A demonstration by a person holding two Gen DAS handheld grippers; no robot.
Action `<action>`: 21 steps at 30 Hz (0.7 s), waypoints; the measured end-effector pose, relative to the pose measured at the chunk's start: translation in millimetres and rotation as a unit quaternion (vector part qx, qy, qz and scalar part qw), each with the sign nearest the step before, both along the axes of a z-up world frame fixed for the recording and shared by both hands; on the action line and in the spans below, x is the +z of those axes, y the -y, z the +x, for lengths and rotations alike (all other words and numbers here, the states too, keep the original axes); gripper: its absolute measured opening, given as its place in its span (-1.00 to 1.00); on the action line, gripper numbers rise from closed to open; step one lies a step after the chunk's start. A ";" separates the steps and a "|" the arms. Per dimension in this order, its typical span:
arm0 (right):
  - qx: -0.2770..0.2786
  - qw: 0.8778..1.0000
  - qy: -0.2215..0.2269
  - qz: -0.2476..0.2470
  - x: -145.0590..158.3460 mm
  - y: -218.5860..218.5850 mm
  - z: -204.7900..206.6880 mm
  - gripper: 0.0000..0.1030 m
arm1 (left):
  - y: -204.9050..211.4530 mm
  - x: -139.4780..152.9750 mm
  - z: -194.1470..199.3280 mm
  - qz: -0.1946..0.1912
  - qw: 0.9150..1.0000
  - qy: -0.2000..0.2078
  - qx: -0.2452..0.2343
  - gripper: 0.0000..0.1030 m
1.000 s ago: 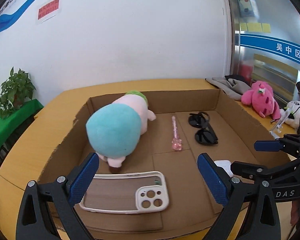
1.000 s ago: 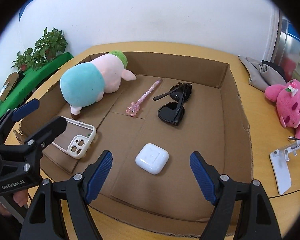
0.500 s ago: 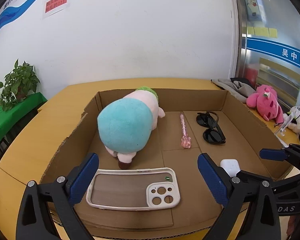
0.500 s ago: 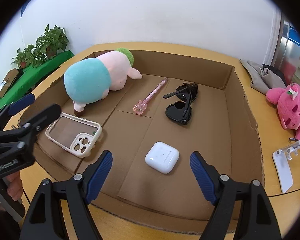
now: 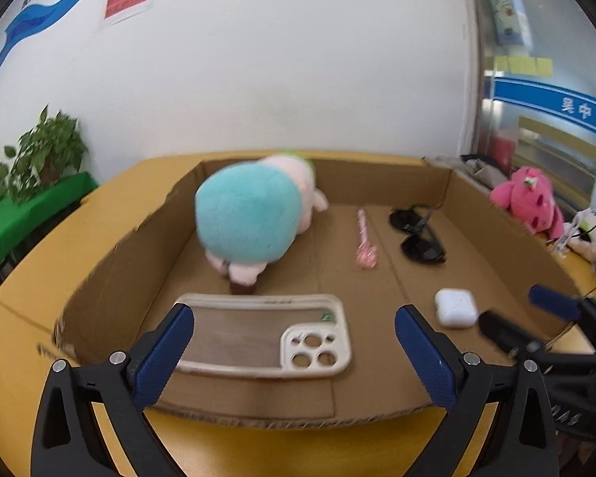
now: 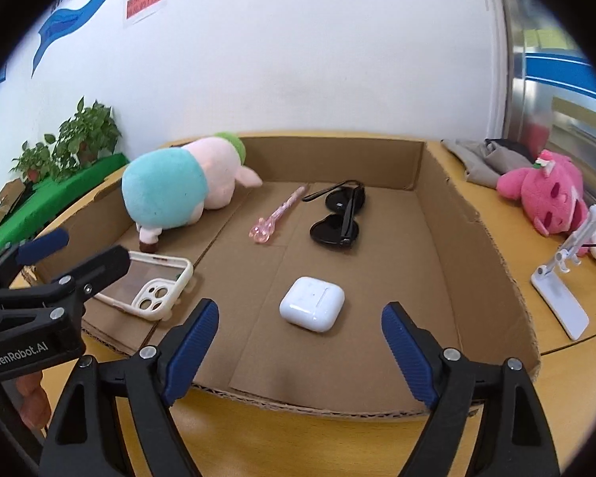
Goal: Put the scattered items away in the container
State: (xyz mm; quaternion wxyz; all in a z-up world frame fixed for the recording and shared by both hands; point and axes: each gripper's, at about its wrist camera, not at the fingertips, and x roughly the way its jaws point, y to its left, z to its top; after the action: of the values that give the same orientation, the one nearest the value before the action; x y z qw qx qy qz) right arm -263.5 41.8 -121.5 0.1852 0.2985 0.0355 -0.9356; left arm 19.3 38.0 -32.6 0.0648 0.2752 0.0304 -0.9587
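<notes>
A shallow cardboard box (image 5: 381,183) (image 6: 473,234) lies on the yellow table. Inside it are a teal and pink plush toy (image 5: 250,218) (image 6: 171,190), a pink wand (image 5: 364,244) (image 6: 276,220), black sunglasses (image 5: 417,234) (image 6: 339,218), a white earbud case (image 5: 455,307) (image 6: 312,304) and a cream phone case (image 5: 266,336) (image 6: 155,286). My left gripper (image 5: 294,357) is open and empty, above the box's near edge by the phone case. My right gripper (image 6: 300,351) is open and empty, near the earbud case.
A pink plush (image 5: 530,202) (image 6: 548,194) and a white plush (image 5: 592,230) lie on the table right of the box, with a white phone stand (image 6: 564,278) and grey cloth (image 6: 492,159). Green plants (image 5: 47,151) (image 6: 79,135) stand far left. A white wall is behind.
Both grippers have drawn back and risen a little from the box, so the items sit further off. Both stay open and empty. The items in the box have not moved.
</notes>
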 end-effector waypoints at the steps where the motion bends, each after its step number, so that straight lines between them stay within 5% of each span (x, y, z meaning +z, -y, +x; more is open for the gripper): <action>1: -0.003 1.000 -0.009 -0.001 -0.1 0.1 1.2 0.64 | -3.4 -4.5 0.8 -0.019 1.000 0.001 0.003 0.99; 21: -0.046 0.998 -0.032 0.003 -3.5 5.1 10.1 0.92 | -3.2 -9.4 -7.8 -0.022 0.999 -0.001 0.028 0.99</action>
State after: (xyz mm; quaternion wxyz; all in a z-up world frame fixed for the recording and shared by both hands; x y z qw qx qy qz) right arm -253.4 36.7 -125.0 0.1396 0.2698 0.0300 -0.9523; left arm 11.5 41.2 -42.0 0.0973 0.2718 0.0165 -0.9573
